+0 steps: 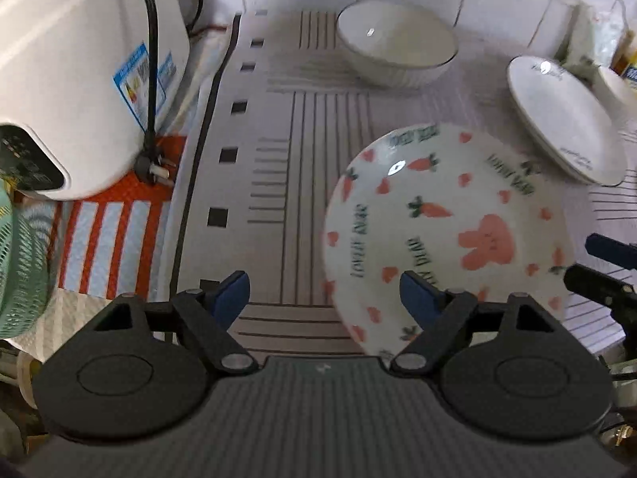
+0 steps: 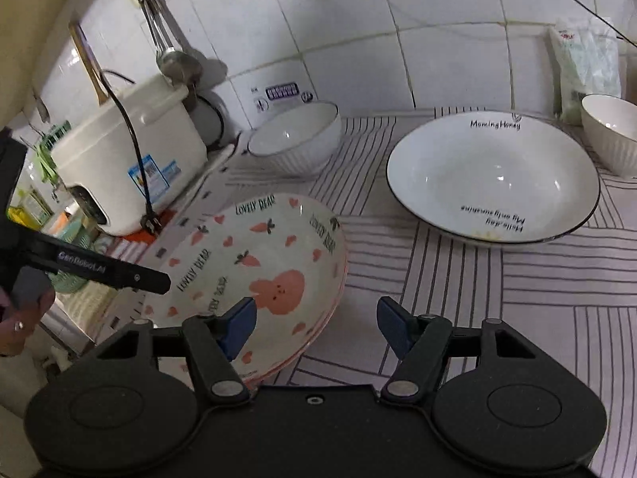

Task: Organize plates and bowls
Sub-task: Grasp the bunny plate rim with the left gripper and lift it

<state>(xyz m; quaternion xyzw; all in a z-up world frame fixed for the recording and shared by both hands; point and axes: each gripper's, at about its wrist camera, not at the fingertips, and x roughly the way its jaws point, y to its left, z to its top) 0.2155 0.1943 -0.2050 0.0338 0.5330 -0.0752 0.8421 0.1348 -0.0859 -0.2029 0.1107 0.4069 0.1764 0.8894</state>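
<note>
A plate printed with a pink rabbit and carrots [image 1: 450,235] [image 2: 258,275] lies on the striped mat. My left gripper [image 1: 324,294] hangs open above its left rim, with its right finger [image 1: 418,294] over the plate. Over the plate's right rim my right gripper [image 2: 316,318] is open too, and its left finger [image 2: 239,324] overlaps the plate. Neither touches it. A white black-rimmed plate [image 2: 493,177] [image 1: 565,119] sits to the right. One white ribbed bowl [image 1: 394,44] [image 2: 296,139] stands at the back by the wall, another [image 2: 611,131] at the far right.
A white rice cooker [image 1: 79,79] [image 2: 123,167] with a black cord stands on the left on a red-striped cloth [image 1: 107,247]. Ladles hang on the tiled wall [image 2: 171,55]. A green fan [image 1: 20,263] is at the left edge. A plastic bag [image 2: 585,67] leans at the back right.
</note>
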